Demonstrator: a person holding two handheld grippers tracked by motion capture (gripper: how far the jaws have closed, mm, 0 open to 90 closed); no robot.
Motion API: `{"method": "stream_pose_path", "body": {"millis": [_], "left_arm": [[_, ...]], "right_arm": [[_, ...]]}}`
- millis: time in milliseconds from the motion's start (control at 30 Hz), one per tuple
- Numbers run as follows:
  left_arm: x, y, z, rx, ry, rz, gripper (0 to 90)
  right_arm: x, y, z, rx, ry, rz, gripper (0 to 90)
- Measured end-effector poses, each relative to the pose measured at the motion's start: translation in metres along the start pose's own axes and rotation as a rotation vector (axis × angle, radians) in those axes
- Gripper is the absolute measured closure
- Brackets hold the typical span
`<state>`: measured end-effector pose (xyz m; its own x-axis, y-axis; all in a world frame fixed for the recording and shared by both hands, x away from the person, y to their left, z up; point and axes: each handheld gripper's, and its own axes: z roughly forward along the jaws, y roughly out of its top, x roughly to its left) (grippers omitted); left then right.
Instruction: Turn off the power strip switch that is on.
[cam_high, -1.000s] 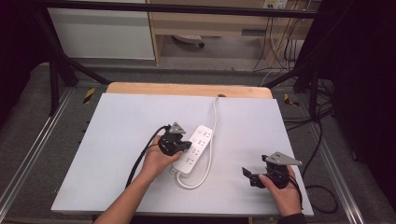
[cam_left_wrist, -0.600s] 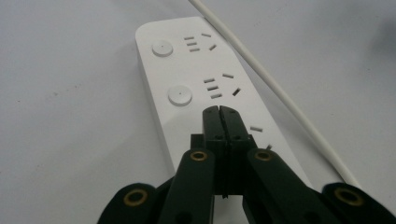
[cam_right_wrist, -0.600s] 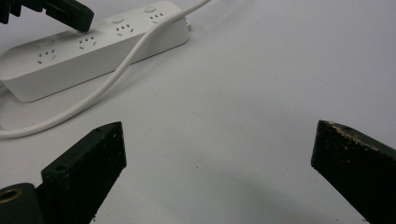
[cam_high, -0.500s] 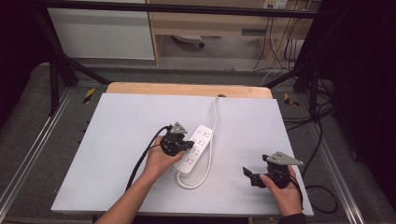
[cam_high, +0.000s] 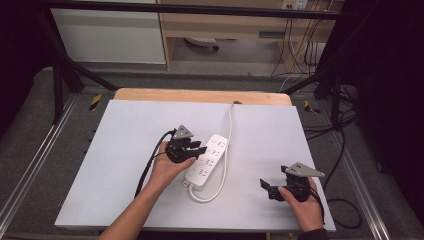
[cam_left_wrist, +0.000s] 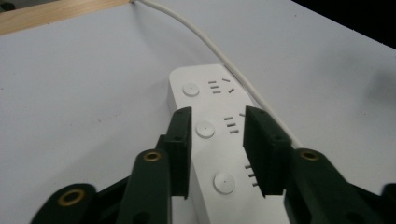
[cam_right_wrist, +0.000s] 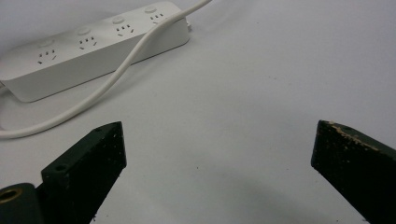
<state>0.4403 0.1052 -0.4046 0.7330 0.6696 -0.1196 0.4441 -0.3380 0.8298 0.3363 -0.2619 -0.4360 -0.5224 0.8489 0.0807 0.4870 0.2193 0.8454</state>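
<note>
A white power strip (cam_high: 207, 161) lies at the middle of the white table (cam_high: 125, 130), and its white cable (cam_high: 230, 125) runs to the far edge and loops round the near end. My left gripper (cam_high: 200, 148) hovers over the strip's left side. In the left gripper view its jaws (cam_left_wrist: 217, 116) stand a little apart above the power strip (cam_left_wrist: 201, 88), with one round button between them and nothing gripped. My right gripper (cam_high: 266, 187) rests near the front right corner. It is wide open (cam_right_wrist: 219, 135) on bare table, facing the power strip (cam_right_wrist: 84, 46).
A wooden strip (cam_high: 200, 95) borders the table's far edge. Black frame bars and metal rails run along both sides. Loose cables (cam_high: 345, 150) hang off the right side. A black cable (cam_high: 150, 165) trails back from my left gripper.
</note>
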Motion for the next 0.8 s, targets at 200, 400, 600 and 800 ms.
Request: {"method": "stream_pose_path", "body": {"millis": [200, 400, 600, 800], "left_arm": [[0.001, 0.003, -0.007, -0.06, 0.034, 0.0, 37.7], [0.002, 0.005, -0.016, -0.088, 0.067, 0.0, 14.0], [0.005, 0.004, -0.029, -0.102, 0.078, -0.015, 10.6], [0.009, 0.002, -0.043, -0.119, 0.089, -0.014, 9.5]], "right_arm": [[0.0, 0.0, 0.0, 0.0, -0.001, 0.0, 4.0], [0.0, 0.0, 0.0, 0.0, -0.001, -0.001, 4.0], [0.001, 0.0, 0.001, 0.003, -0.001, 0.001, 4.0], [0.0, 0.0, 0.001, 0.002, -0.003, -0.001, 4.0]]}}
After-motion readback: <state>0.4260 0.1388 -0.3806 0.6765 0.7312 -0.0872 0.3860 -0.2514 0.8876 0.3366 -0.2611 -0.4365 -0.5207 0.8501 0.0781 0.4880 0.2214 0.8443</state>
